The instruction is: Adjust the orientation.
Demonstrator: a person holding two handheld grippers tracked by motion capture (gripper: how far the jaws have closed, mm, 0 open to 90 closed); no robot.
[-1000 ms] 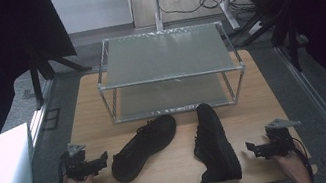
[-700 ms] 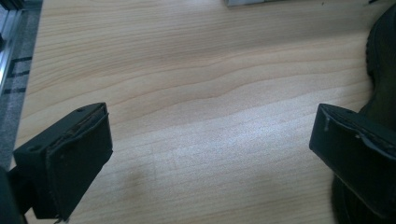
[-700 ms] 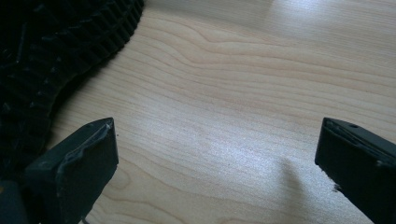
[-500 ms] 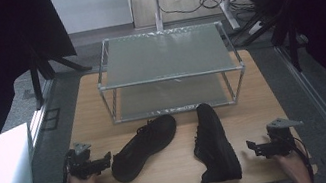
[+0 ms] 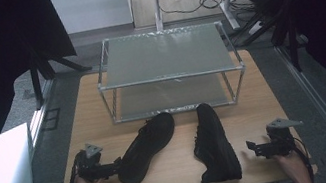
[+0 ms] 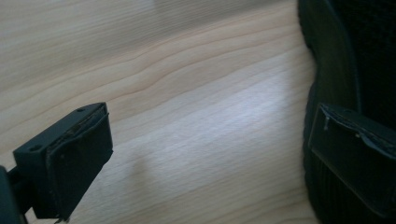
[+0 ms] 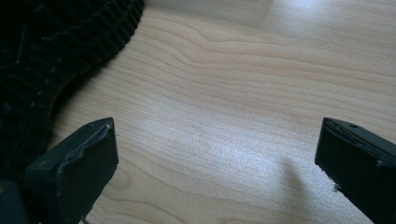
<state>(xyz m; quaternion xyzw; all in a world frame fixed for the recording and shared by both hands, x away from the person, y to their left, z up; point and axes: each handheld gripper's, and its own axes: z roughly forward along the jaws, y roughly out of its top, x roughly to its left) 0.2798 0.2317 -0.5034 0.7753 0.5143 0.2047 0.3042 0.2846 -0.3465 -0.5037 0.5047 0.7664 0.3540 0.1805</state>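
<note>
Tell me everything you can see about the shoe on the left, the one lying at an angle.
The left shoe is all black, low-cut, with laces on top and what looks like a mesh upper over a darker sole rim. It sits upright on the wooden table, angled with its toe toward the metal shelf rack and its heel toward the person. The open left hand-held gripper is at its heel, one jaw against the sole rim in the left gripper view.

Wooden table (image 5: 96, 128), two black shoes (image 5: 147, 145), wire shelf rack (image 5: 170, 70)
</note>
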